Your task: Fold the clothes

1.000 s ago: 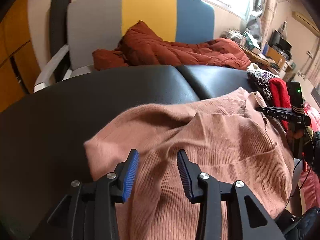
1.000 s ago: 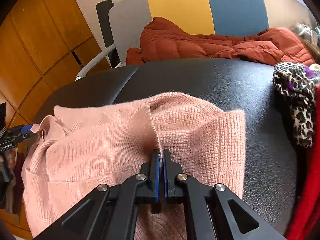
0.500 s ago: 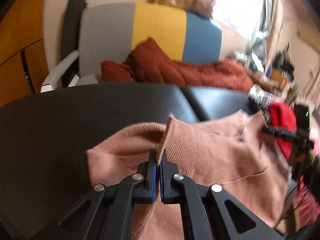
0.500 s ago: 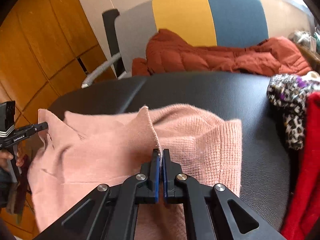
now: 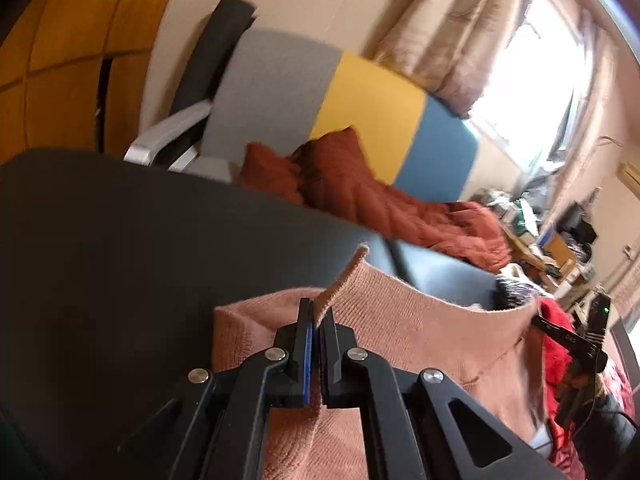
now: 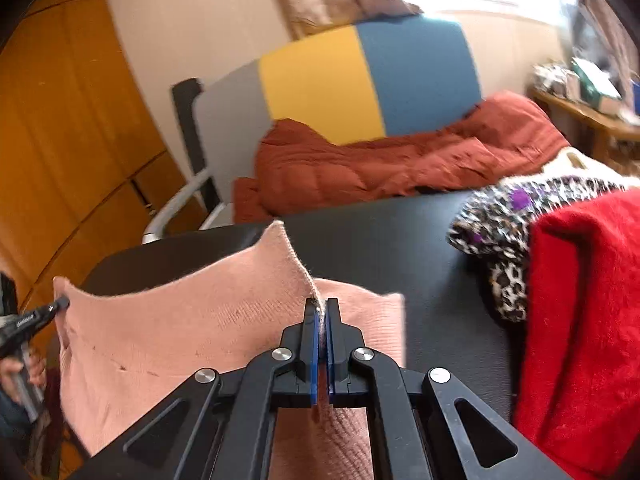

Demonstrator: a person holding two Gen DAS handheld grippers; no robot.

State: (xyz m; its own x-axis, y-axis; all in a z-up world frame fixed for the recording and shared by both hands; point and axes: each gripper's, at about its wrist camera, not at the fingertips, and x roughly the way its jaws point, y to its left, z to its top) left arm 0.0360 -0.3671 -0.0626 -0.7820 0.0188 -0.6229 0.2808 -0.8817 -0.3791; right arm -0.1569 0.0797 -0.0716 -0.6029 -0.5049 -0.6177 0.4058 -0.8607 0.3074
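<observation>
The black padded table (image 5: 120, 264) fills the lower left of your left wrist view and runs across the middle of your right wrist view (image 6: 400, 240). Behind its far edge stands a chair (image 5: 360, 100) with grey, yellow and blue panels, and a rust-red quilted jacket (image 6: 380, 160) lies heaped on the seat, just past the table.

The pink knit sweater (image 5: 420, 340) is the largest thing on the table. You hold its near part lifted between the two grippers, so its upper edge (image 6: 180, 280) hangs as a raised band from one to the other, while its far part lies on the table beyond.

To your right, a red garment (image 6: 580, 340) stands close against the sweater's side and blocks that end of the table. A leopard-print garment (image 6: 512, 232) with purple patches lies just behind the red one, touching it.

Your left gripper (image 5: 316, 344) is pinched tight on a fold of the sweater; a flap of knit rises upright out of the blue-lined jaws. Your right gripper (image 6: 320, 340) is likewise clamped on the sweater's edge, with a peak of fabric standing above it.

Each gripper shows small in the other's view: the right at the far edge of the left view (image 5: 560, 332), the left at the far left of the right view (image 6: 36, 314), each with its tip on the sweater.
</observation>
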